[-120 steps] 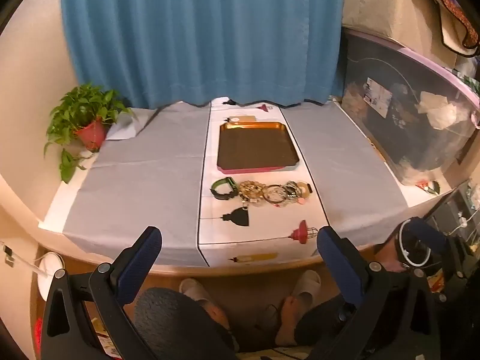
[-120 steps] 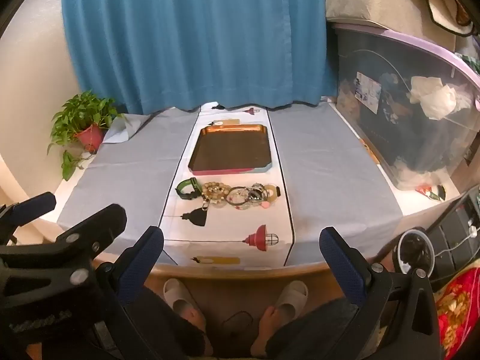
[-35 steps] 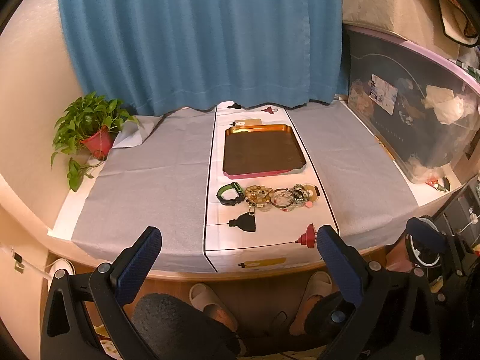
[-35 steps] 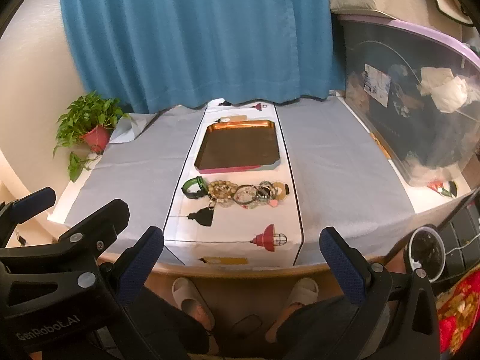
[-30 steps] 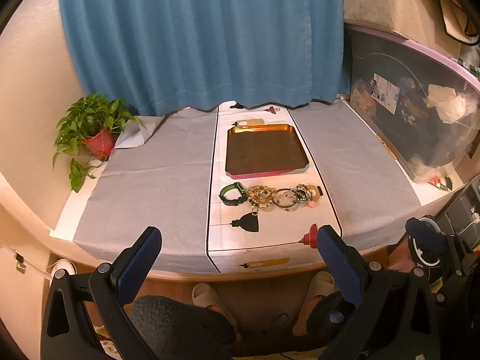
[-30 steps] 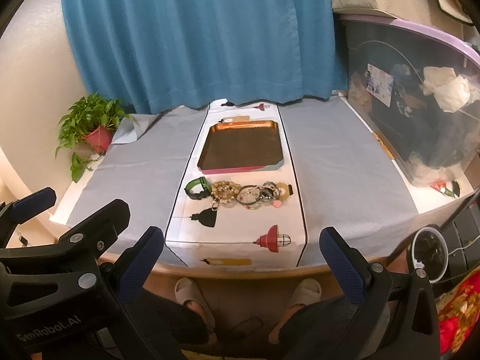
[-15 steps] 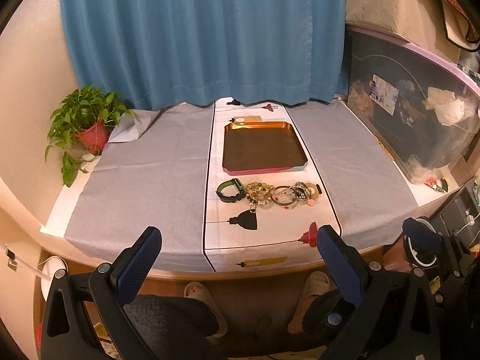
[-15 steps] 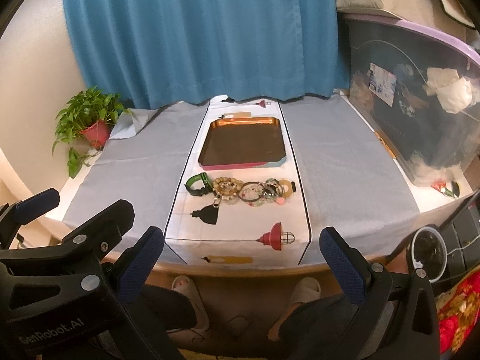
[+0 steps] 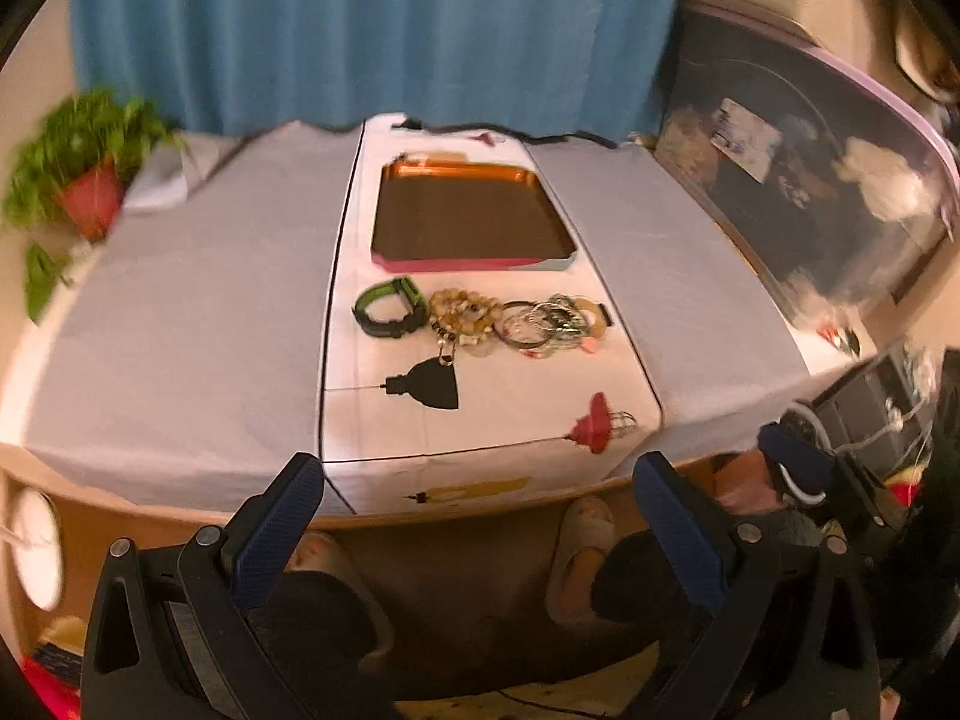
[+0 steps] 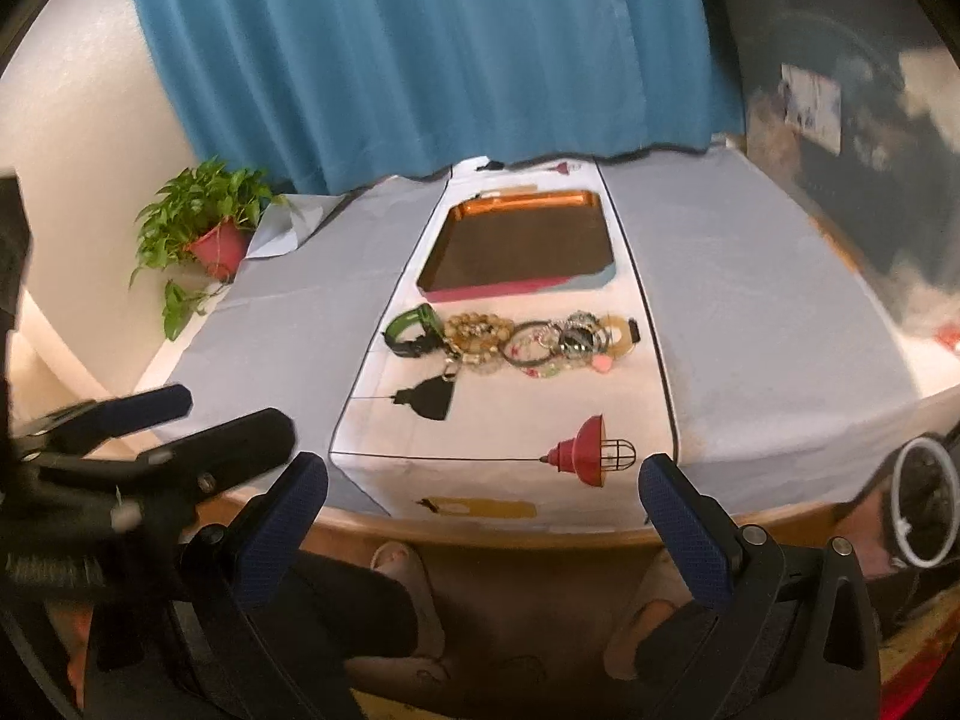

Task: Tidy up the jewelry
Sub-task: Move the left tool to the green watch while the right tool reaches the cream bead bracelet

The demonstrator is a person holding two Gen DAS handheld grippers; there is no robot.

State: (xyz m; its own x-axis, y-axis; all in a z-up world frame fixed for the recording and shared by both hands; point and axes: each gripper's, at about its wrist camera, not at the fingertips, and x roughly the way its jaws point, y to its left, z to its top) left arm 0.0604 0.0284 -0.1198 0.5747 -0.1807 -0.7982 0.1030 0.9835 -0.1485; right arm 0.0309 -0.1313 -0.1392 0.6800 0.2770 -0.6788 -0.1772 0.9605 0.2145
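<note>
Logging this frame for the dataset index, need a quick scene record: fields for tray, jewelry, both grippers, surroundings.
tray: orange-rimmed tray, nothing in it, on the white runner at the far side
jewelry: row just in front of the tray, none moved in yet; green and black band at its left end, beaded bracelets, bangles
left gripper: open, holding nothing, short of the table edge
right gripper: open, holding nothing, short of the table edge
surroundings: potted plant at far left, blue curtain behind
</note>
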